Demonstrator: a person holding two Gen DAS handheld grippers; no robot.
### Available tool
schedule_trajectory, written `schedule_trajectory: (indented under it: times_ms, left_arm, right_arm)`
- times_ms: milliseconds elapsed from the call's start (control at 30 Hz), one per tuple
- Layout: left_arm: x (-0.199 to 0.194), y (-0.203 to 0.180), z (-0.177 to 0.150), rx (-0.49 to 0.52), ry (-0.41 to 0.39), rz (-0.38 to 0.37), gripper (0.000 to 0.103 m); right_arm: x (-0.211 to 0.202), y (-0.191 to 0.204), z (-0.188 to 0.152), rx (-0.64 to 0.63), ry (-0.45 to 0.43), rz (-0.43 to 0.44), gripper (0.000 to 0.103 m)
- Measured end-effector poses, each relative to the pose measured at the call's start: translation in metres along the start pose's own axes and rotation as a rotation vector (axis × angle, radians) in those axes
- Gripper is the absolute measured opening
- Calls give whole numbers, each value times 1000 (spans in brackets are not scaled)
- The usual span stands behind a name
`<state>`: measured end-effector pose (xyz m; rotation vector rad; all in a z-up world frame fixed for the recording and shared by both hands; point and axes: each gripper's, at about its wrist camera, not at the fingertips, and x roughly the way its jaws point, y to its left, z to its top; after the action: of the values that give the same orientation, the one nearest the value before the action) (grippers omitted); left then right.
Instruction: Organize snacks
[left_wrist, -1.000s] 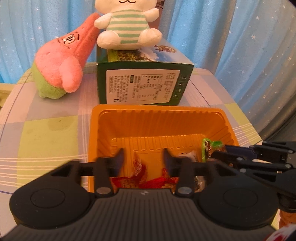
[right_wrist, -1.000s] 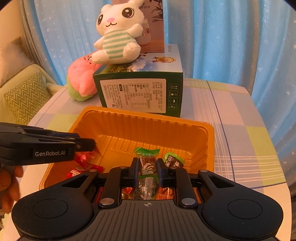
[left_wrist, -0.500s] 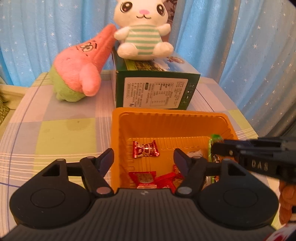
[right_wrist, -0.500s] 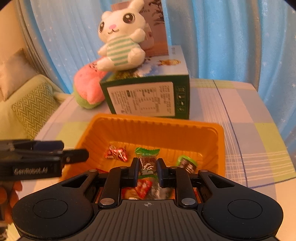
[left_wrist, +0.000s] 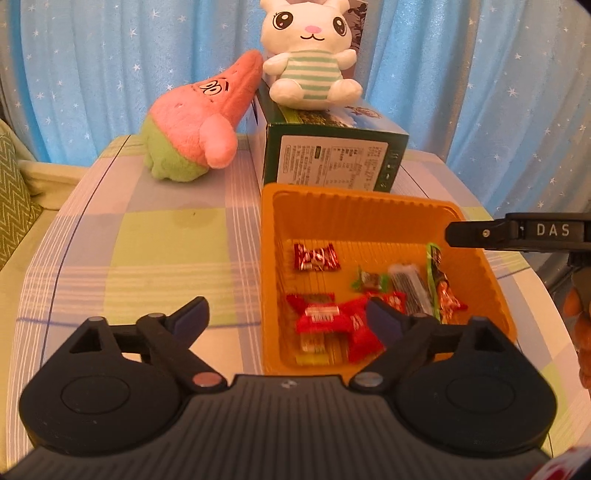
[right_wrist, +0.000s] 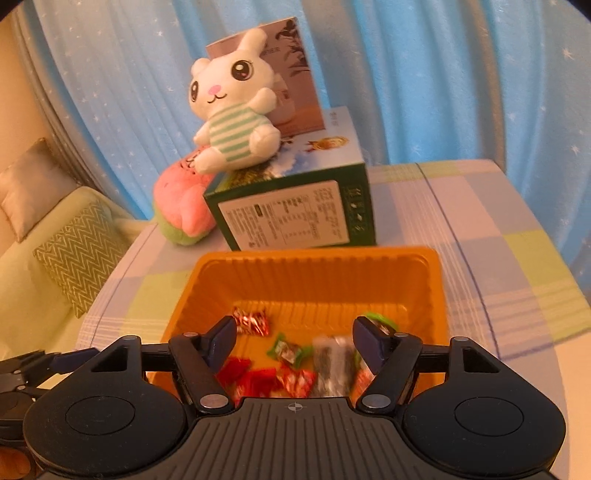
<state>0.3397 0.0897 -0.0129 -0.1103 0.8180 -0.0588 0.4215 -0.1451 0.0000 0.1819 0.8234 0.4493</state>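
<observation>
Both hand-held grippers are hanging over the orange tray (left_wrist: 369, 206), and both are empty. The left hand-held gripper (left_wrist: 286, 314) is standing spread wide, its jaws having just been opening, with nothing between them; one fingertip is sitting over the bare surface (left_wrist: 147, 240) and the other over the tray's near corner. The right hand-held gripper (right_wrist: 293, 338) is also spread, its jaws having just been opening too, and the dark wrapped snack bar (right_wrist: 332, 363) is lying loose in the tray just below the gap, not pinched.

The snacks are gathering in the tray: in the left wrist view a red foil candy (left_wrist: 316, 257) is lying towards 12 o'clock of the pile, a small green-wrapped candy (left_wrist: 369, 280) in the middle, a red packet (left_wrist: 321, 314) at 6 o'clock and a green-edged packet (left_wrist: 436, 273) at 3 o'clock, leaning on the wall.

Judging from these views, most of the job looks done (no loose snack is showing on the surface around the tray). Whether more are waiting out of view cannot be told. The white bunny plush (left_wrist: 310, 59) on the green box (left_wrist: 332, 162) and the pink plush (left_wrist: 199, 122) are sitting at 12 o'clock, apart from the tray's contents.
</observation>
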Motion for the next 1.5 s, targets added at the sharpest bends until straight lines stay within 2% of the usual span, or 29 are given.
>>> schedule_trajectory:
  times_ms: [200,400,633,1033,1333,1500]
  left_arm:
    - [-27,-8,-29,-15,11,-13,102]
    - [-62,-24,-52,-15,2,-15,102]
    - [-111,-40,-82,-49,1,-5,102]
    - [-203,-72,-132,-24,-36,66,102]
    - [-242,-84,-161,-31,-17,117,102]
    - [-253,-87,-169,-42,-7,113,102]
  right_arm:
    - [-38,-7,-29,26,8,-34,70]
    - [-82,-10,-67,77,30,-78,70]
    - [-140,-4,-118,154,32,-85,70]
    - [-215,32,-178,65,31,-123,70]
    - [-262,44,-204,76,7,-125,70]
    - [-280,51,-211,68,0,-123,70]
